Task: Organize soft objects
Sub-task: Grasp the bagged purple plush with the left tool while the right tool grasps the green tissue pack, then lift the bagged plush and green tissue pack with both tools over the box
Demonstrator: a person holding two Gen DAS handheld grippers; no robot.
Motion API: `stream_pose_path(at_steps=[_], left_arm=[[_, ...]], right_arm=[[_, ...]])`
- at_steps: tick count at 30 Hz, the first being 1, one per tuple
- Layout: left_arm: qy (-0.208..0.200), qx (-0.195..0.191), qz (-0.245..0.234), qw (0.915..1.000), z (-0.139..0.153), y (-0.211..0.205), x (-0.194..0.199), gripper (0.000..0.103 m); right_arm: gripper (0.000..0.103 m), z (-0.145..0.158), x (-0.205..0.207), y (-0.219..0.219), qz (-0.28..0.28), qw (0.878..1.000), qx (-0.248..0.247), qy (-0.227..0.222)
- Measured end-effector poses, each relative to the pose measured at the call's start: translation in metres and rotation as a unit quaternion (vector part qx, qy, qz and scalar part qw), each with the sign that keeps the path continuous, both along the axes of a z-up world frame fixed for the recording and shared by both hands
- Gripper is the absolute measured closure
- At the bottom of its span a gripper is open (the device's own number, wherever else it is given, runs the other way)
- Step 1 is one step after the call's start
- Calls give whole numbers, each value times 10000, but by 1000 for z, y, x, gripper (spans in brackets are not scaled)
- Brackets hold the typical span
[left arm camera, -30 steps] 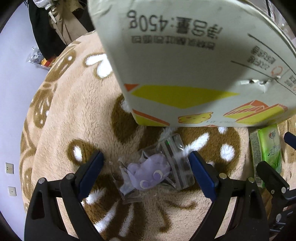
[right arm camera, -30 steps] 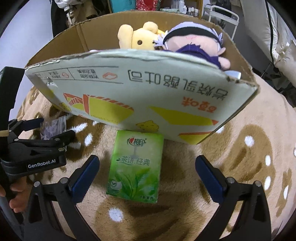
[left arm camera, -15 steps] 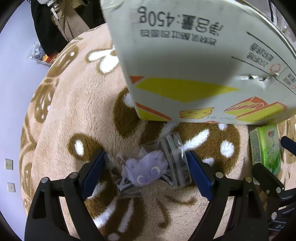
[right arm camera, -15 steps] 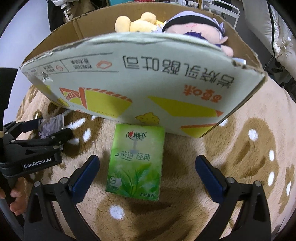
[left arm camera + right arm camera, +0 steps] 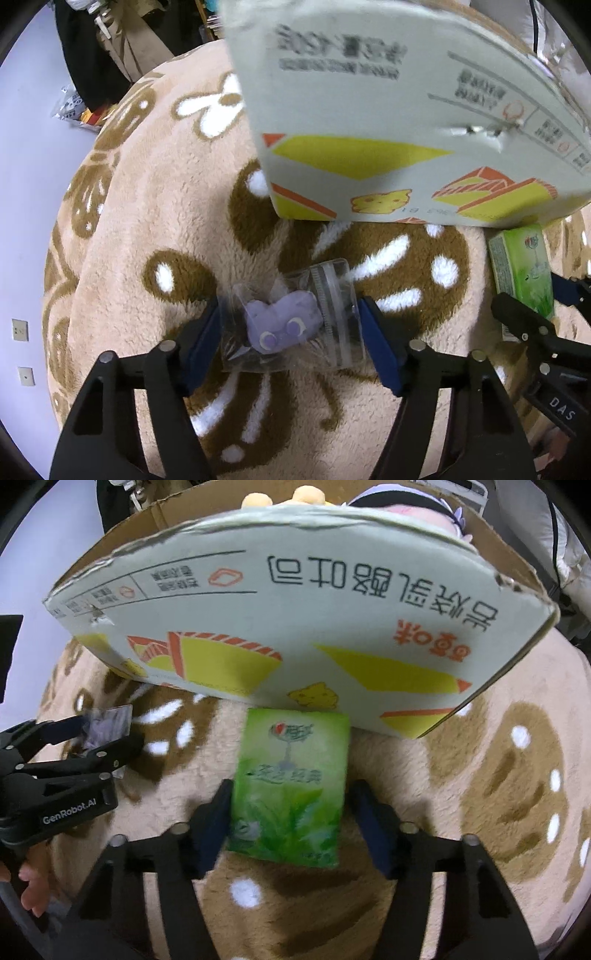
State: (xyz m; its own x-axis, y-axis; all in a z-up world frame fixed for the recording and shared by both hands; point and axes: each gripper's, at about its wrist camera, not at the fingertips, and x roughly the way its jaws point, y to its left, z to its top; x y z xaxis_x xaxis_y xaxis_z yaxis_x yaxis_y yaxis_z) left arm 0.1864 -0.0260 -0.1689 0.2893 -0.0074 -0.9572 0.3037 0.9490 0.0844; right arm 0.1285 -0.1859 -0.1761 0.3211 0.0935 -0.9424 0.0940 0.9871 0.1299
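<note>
Clear crinkly plastic around a small purple plush [image 5: 282, 325], lying on the fluffy beige-and-brown blanket [image 5: 147, 229] exactly between the blue pads of the left gripper [image 5: 290, 332]. Pads apart, each one touching or almost touching an edge of the zip bag [image 5: 332, 317]; no firm clamp visible, bag not deformed. Just beyond the fingertips, the printed side wall of the cardboard box [image 5: 388, 122], tilted toward the camera. On the other side, a green tissue pack [image 5: 290, 786] flat on the blanket between the fingers of the right gripper [image 5: 290, 812]; fingers apart too, left pad against or very near the pack's edge, a thin gap at the right pad, picture blurred there. Far end of the pack touching or tucked under the bottom edge of the box. Above the box rim, yellow plush ears [image 5: 280, 496] and part of a doll with purple hair [image 5: 417, 506], already inside. Probably the grasp step for both items, then transfer into the box. Risks, as a judgement: slippery film sliding out of the pads if closed only on the loose plastic and not on the plush body; pads catching blanket pile together with the bag; tissue pack squashing or rotating under an off-centre squeeze; pack dragging against the box edge when lifted; the two grippers, near each other, colliding on the way up.
</note>
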Motion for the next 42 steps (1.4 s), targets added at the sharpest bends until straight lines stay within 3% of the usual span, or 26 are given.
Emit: stream_pose_path(at_steps=[5,16,25,35,42], left_arm=[[0,-283,178,9994,7,10,-1,37],[-251,-408,450,9978,22,20,-7,38],[-669,-405,629,9949,41,30,-19,38],[-1105,-315,379,9927,62,25,-33,38],[-1639,-437,372,9848,91,32,-52,38]], right_arm=[[43,4,-2,0,-14,10000,83,-36],[44,32,-15,3,116,9991,124,-392],[45,52,-26,-6,108,9976,222,-646],[45,78,-30,-10,-1,9941,317,-1035],[45,100,-41,-3,20,9898,435,-1354]])
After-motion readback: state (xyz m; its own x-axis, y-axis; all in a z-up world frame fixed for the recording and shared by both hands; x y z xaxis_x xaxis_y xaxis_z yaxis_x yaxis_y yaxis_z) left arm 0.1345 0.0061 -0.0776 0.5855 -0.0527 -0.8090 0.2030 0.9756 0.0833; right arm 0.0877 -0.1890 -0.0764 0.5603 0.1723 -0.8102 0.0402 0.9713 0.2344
